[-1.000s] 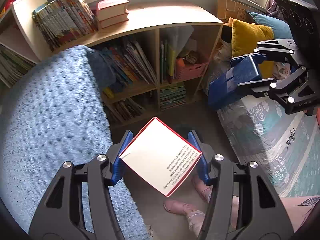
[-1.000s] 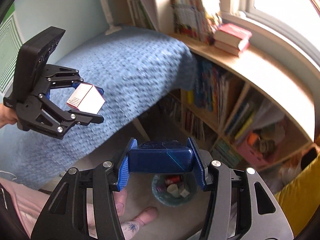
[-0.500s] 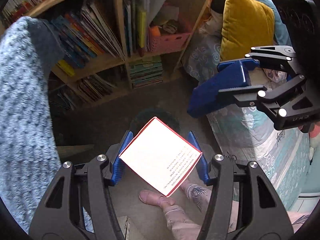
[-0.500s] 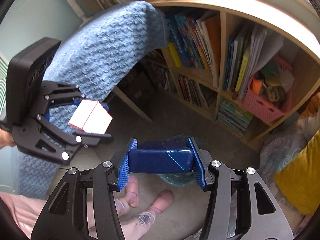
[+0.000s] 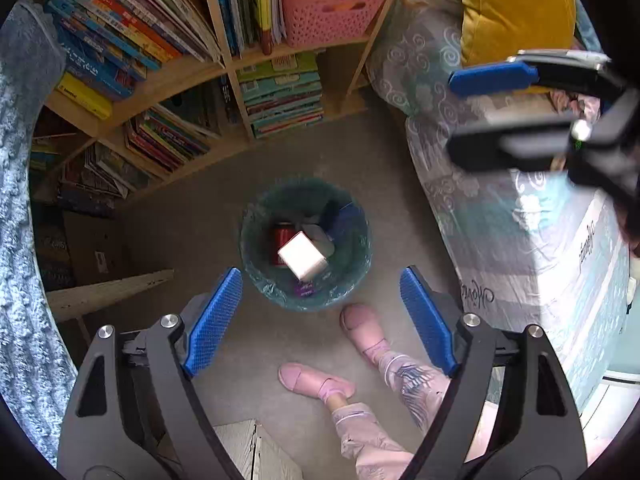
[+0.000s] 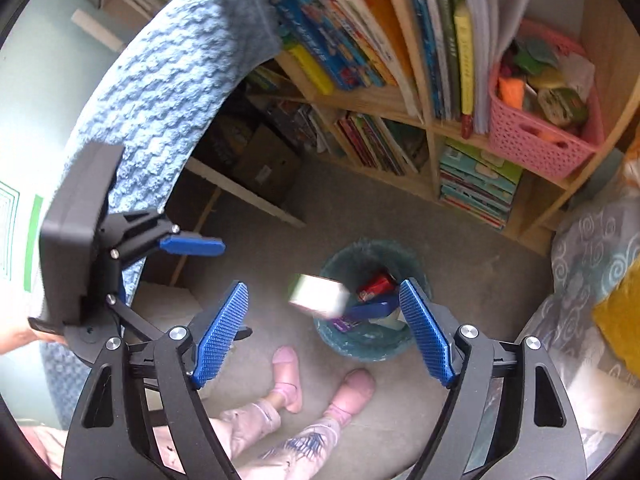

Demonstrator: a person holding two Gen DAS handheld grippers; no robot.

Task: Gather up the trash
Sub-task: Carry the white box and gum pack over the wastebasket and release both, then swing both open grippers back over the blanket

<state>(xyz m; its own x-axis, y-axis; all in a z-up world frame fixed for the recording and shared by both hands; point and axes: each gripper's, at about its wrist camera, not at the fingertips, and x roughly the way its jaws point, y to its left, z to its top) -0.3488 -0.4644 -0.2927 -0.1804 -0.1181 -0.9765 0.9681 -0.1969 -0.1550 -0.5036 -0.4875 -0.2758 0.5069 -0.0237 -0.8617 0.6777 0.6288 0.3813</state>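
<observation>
While both sets of blue pads stood spread wide and gripped nothing, the left gripper (image 5: 320, 320) hung over the floor with the teal trash bin (image 5: 256, 276) straight ahead between its fingers. A white box (image 5: 303, 255) showed inside the bin's rim in that view, over a red can (image 5: 282, 236) and a dark blue box (image 5: 340, 220) at the far side. From the right gripper (image 6: 324, 330), the same white box (image 6: 318, 294) looked blurred, just ahead of the fingers and at the bin's (image 6: 360, 344) left rim; whether it had landed or was in the air, I could not tell. The dark blue box (image 6: 370, 309) lay just beside the right-hand pad, tilted on the rubbish.

Nearer than the bin, under the fingers, were two feet in pink slippers (image 5: 312, 380). Farther out, beyond the bin, stood a wooden bookshelf (image 5: 192, 72) packed with books and a pink basket (image 5: 328, 16). To the left gripper's left lay a blue knitted blanket (image 5: 16, 200); to its right, a patterned bed cover (image 5: 500, 220) and a yellow cushion (image 5: 516, 8), with the other gripper (image 5: 520, 112) up there too, likewise agape.
</observation>
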